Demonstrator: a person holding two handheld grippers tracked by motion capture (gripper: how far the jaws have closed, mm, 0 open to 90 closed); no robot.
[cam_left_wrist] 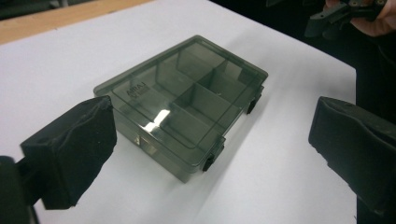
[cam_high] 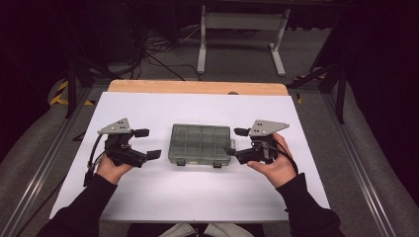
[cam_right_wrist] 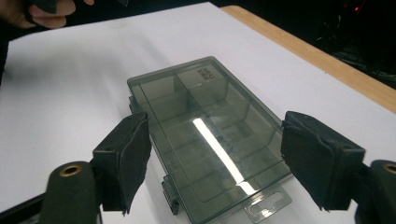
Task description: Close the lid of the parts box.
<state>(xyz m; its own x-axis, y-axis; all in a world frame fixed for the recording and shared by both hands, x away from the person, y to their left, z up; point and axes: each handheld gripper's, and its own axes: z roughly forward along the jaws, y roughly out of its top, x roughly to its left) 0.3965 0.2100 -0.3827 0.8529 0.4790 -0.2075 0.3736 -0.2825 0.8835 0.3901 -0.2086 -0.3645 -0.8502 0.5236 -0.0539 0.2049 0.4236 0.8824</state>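
The left claw (cam_high: 148, 143) stands with its jaws wide apart and nothing between them, just to the left of a smoky transparent compartment box (cam_high: 200, 144). The right claw (cam_high: 236, 141) is likewise spread, its jaws apart and gripping nothing, close to the box's right end. The box lies flat with its lid shut in the middle of the white tabletop (cam_high: 163, 197), between the two claws, its two dark latches (cam_left_wrist: 212, 158) facing the person. Its inner dividers show through the lid.
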